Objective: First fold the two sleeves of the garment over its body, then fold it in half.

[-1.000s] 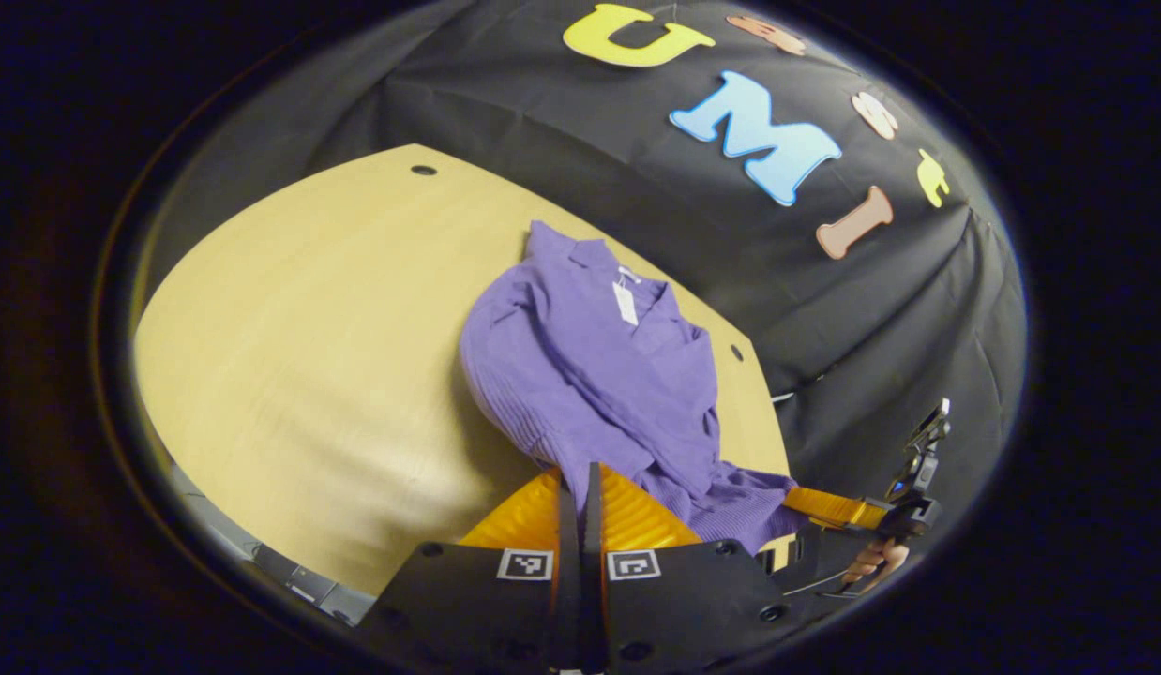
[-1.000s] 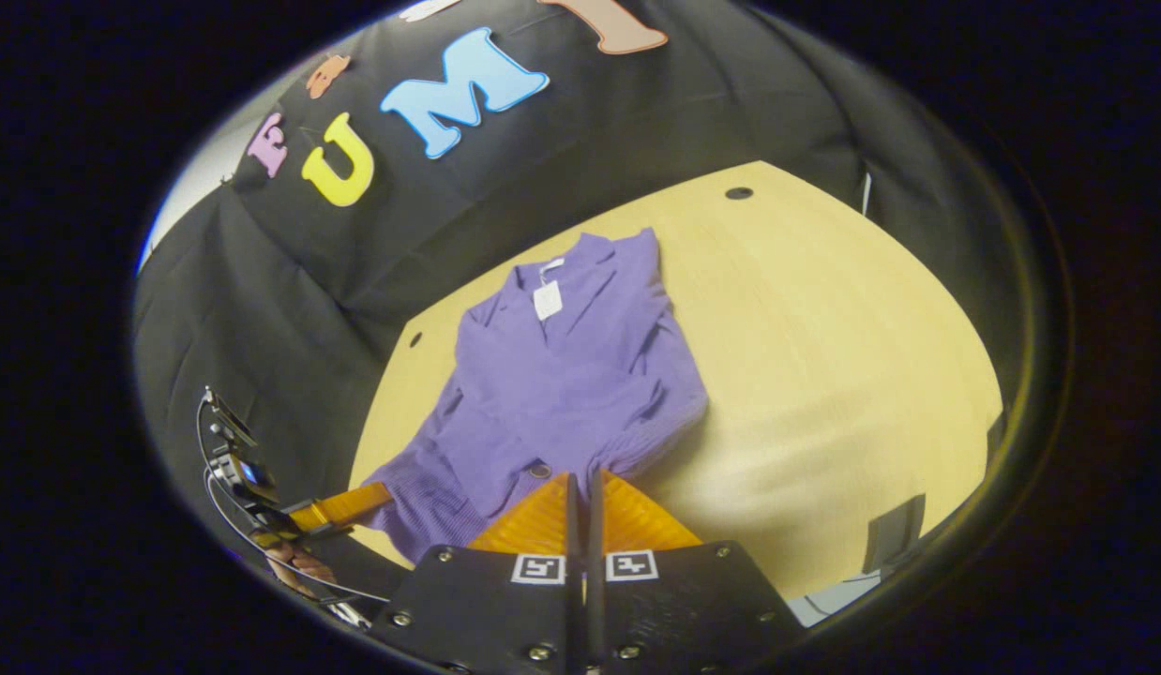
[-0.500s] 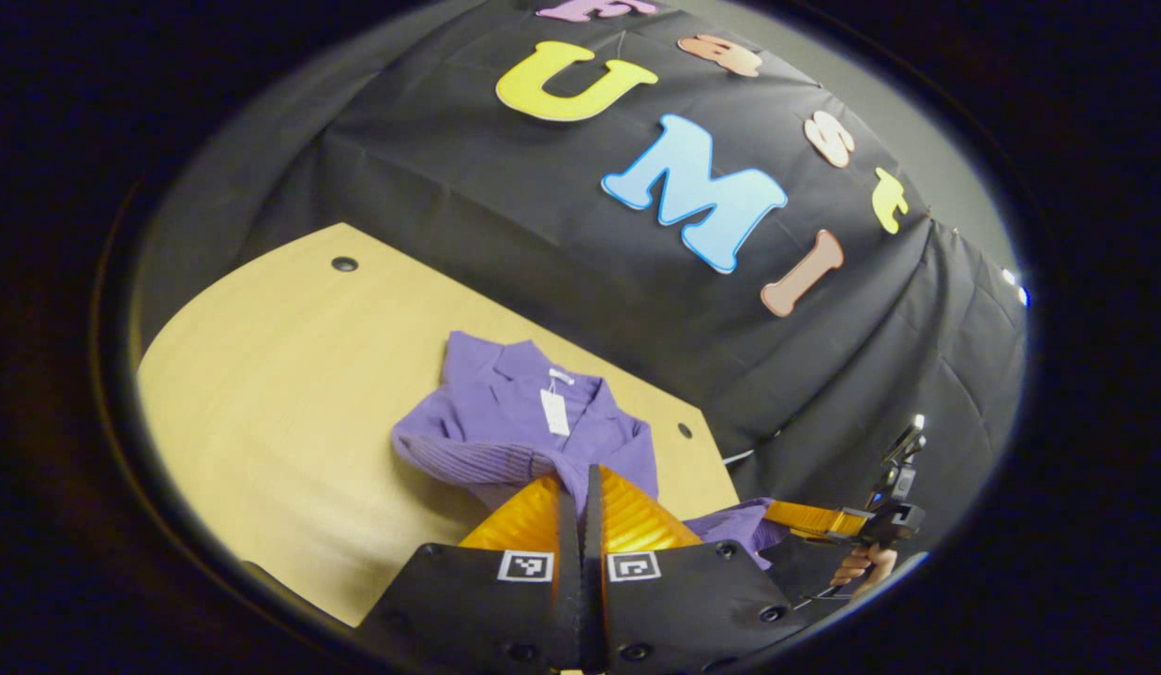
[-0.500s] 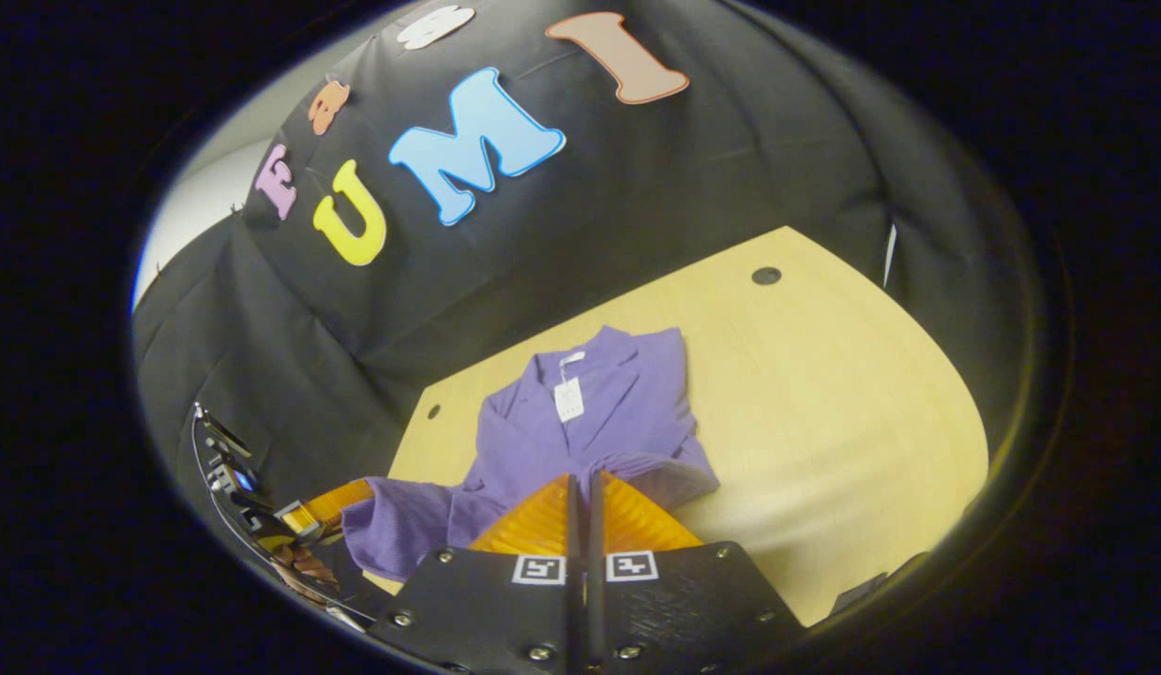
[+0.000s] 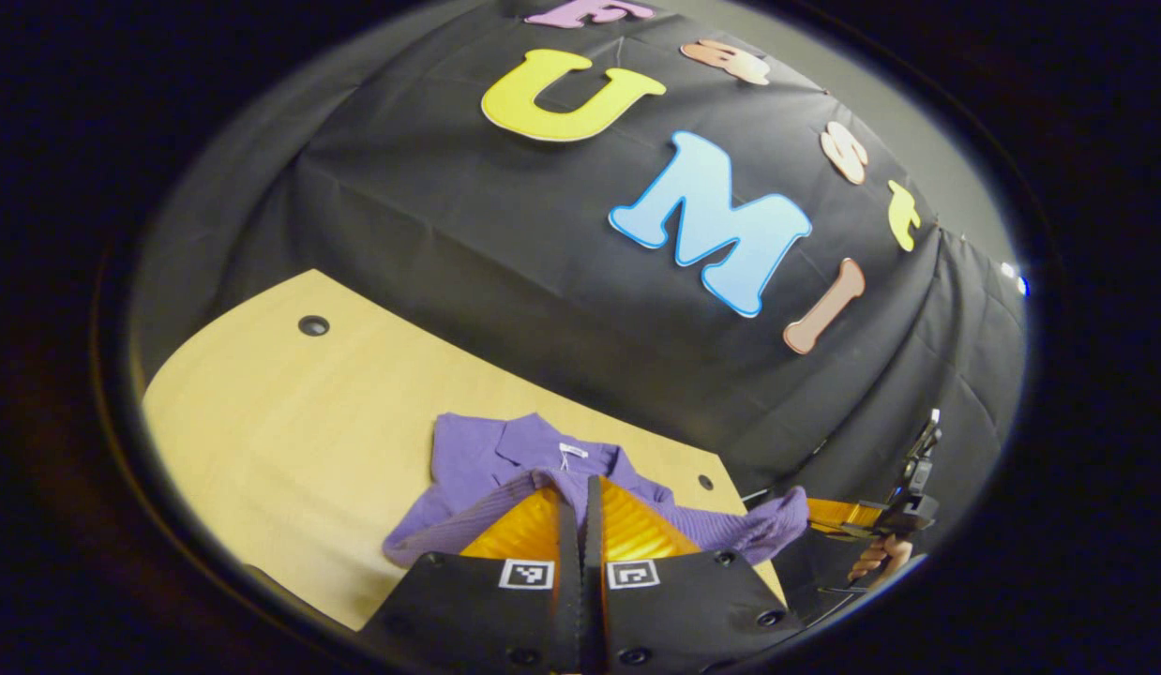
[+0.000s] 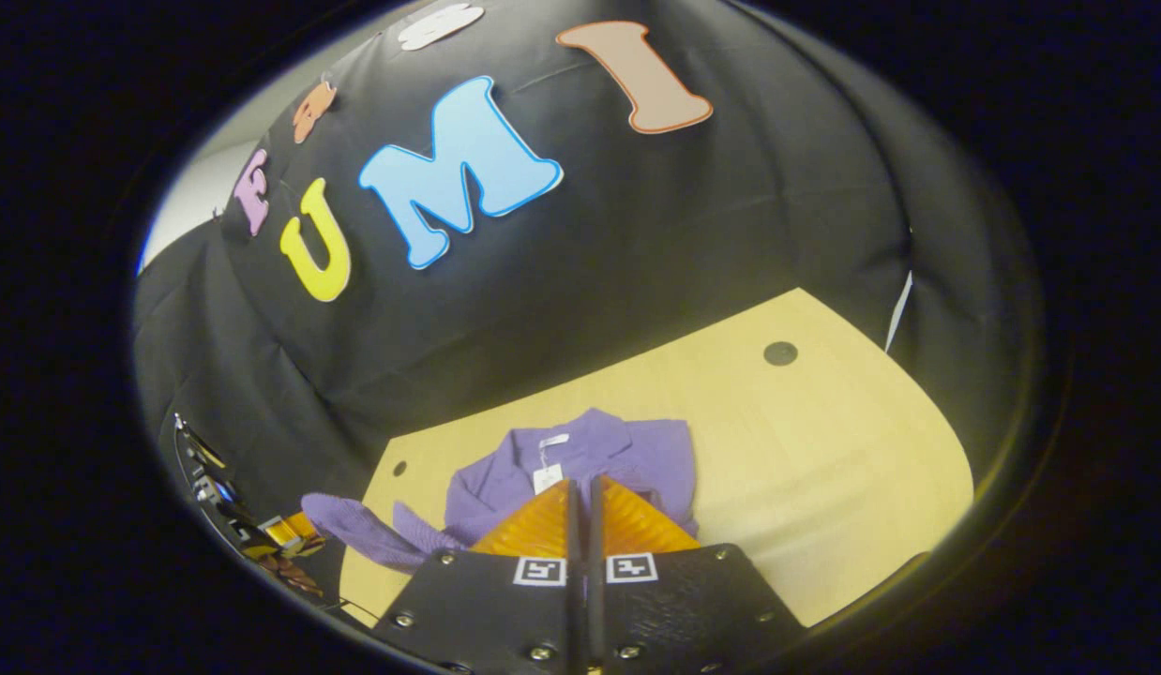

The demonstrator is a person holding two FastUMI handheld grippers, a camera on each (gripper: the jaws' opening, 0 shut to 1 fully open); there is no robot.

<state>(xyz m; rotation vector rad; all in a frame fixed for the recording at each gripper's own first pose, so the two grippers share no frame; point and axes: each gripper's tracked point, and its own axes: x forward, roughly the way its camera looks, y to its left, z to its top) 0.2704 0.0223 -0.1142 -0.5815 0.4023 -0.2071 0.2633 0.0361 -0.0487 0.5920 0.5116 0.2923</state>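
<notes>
Now, left gripper point(image 5: 581, 487) pinching purple cardigan point(image 5: 487, 450) hem at six o'clock, right gripper point(image 6: 581, 489) likewise clamped, lower half hidden behind fingers, table point(image 5: 280, 422) beneath.

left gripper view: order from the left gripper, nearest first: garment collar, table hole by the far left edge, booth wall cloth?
1. garment collar, just ahead of the left gripper.
2. table hole, far left of the table.
3. booth wall cloth, behind the table.

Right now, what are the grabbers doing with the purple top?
Left gripper, right gripper shut on purple garment. Hem lifted toward collar. Table ahead.
</notes>
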